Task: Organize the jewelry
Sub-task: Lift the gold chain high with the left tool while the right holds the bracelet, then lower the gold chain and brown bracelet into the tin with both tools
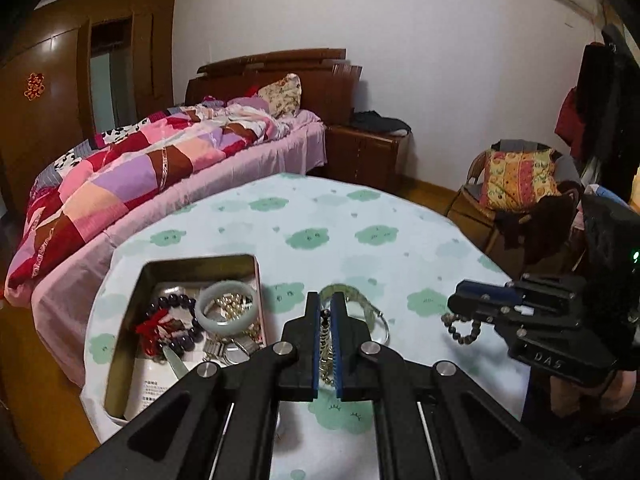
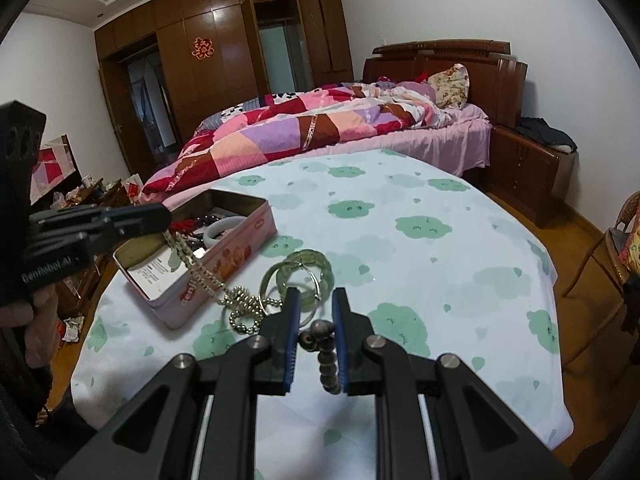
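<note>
A half-sorted jewelry collection spreads over a round table [image 2: 440, 240] covered in a pale cloud-print cloth, with one pink tin box [image 2: 224, 256] standing open at the table's left side. The left gripper [image 1: 328, 316] is clenched on a gold bead chain [image 2: 208, 280], which hangs from it over the tin's near wall and trails in a loose coil on the cloth just beside the box. The right gripper [image 2: 316, 312] has its jaws set apart around a dark bead bracelet [image 2: 326, 360], which seems to hang against the right finger; whether it is truly pinched cannot be told. Judged from this layout, the job is roughly midway. Already inside the tin lie one pale jade bangle [image 1: 226, 306], one string of dark purple beads [image 1: 176, 312] with a red tassel, a cluster of small gold beads and some silver pieces too tangled to count. Left on the cloth are two rings: one green glass bangle [image 2: 306, 270] and one thin metal hoop [image 2: 276, 284] overlapping it. That leaves four pieces to stow, counting the chain and the dark bracelet.
</note>
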